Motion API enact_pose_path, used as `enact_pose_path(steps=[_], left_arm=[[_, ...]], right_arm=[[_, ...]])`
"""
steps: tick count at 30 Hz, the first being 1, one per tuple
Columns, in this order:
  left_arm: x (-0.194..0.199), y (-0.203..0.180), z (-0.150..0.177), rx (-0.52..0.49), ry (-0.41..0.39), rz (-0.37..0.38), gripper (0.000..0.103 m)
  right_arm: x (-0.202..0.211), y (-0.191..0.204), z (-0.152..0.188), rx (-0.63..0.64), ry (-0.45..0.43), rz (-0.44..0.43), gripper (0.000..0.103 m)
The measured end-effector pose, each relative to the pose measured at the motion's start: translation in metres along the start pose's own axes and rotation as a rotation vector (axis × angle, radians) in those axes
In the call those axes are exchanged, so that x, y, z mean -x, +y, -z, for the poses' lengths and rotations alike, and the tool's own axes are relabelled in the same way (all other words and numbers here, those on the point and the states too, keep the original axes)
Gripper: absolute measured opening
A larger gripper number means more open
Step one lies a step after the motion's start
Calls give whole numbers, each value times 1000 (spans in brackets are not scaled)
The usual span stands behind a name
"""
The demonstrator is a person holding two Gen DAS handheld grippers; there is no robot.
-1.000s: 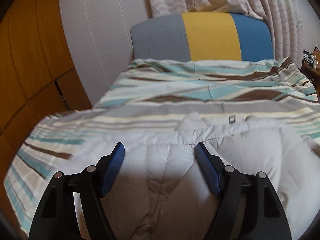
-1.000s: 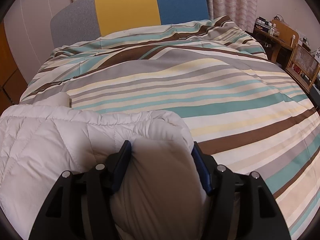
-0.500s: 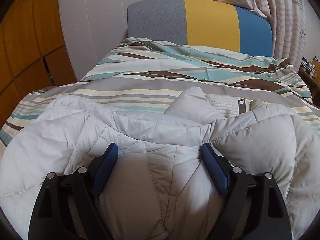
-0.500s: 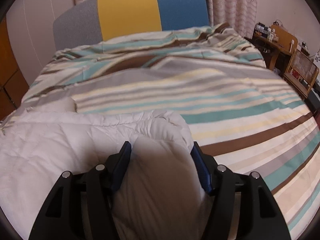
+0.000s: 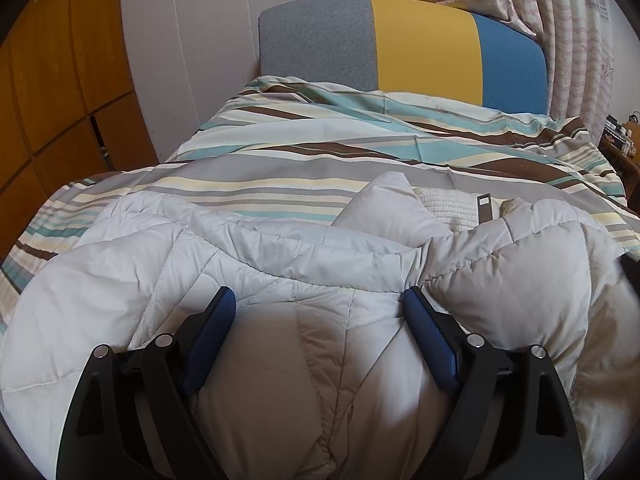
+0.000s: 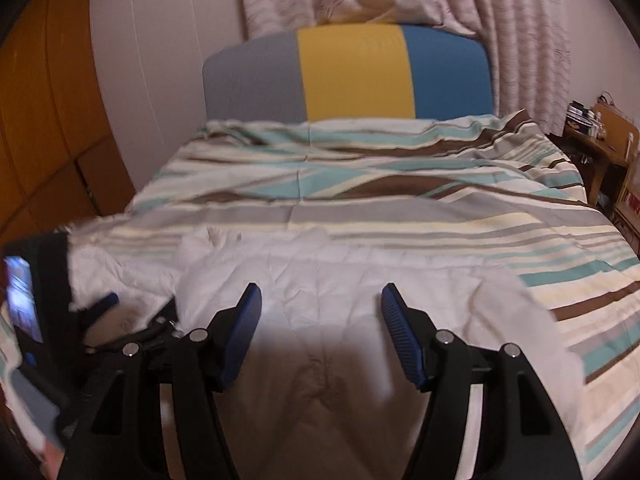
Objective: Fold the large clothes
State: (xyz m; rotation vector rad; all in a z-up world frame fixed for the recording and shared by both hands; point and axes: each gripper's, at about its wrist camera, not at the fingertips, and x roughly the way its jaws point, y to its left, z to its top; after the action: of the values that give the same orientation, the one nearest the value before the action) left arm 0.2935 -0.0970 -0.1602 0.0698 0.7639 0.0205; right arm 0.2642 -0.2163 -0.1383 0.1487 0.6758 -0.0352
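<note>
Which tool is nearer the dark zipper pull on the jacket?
Left. The left tool sits on the jacket, with the zipper pull just ahead, up and right. The right tool is over the jacket's other side; the pull isn't visible there.

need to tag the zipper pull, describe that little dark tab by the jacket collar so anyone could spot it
Start at the striped duvet covering the bed, then find the pale quilted puffer jacket spread across its near end. At the jacket's far edge, beside a cream knitted patch, stands the zipper pull: a small dark upright tab, the only dark piece on the pale fabric.
</note>
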Motion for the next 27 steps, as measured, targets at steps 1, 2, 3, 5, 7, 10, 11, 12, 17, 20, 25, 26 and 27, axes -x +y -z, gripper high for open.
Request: enact_pose_path(steps=[1, 2, 3, 5, 7, 10, 11, 12, 17, 20, 25, 26, 27], left_arm=[[0, 0, 0, -1, 0, -1, 85], [0, 0, 0, -2, -1, -3, 85], [0, 1, 0, -3, 0, -2, 85], [-1, 1, 0, -3, 1, -4, 86], [-1, 1, -1, -3, 2, -5, 86], [-2, 0, -1, -4, 3, -11, 86], [-2, 0, -1, -5, 3, -14, 86], [-3, 0, -1, -4, 3, -15, 86], [-3, -1, -1, -7, 3, -18, 86], [-3, -1, -1, -7, 5, -18, 86], [5, 9, -3, 27, 34, 42, 90], [9, 14, -5, 43, 49, 69, 90], [12, 18, -7, 54, 57, 85, 90]], right_arm=[[-5, 2, 3, 2, 5, 3, 62], [-11, 1, 6, 0, 10, 5, 62], [-16, -1, 9, -6, 18, 3, 62], [-24, -5, 15, -16, 28, 1, 63], [-32, -7, 18, -23, 43, 3, 63], [-42, -7, 22, -15, 61, 17, 63], [-44, -7, 23, -15, 63, 18, 63], [-48, -8, 25, -19, 61, 18, 63], [-51, -10, 29, -21, 56, 24, 63], [-51, -10, 29, -17, 61, 28, 63], [-45, -10, 26, -24, 64, 24, 65], [-43, -10, 25, -21, 62, 25, 65], [-40, -9, 24, -16, 62, 23, 65]])
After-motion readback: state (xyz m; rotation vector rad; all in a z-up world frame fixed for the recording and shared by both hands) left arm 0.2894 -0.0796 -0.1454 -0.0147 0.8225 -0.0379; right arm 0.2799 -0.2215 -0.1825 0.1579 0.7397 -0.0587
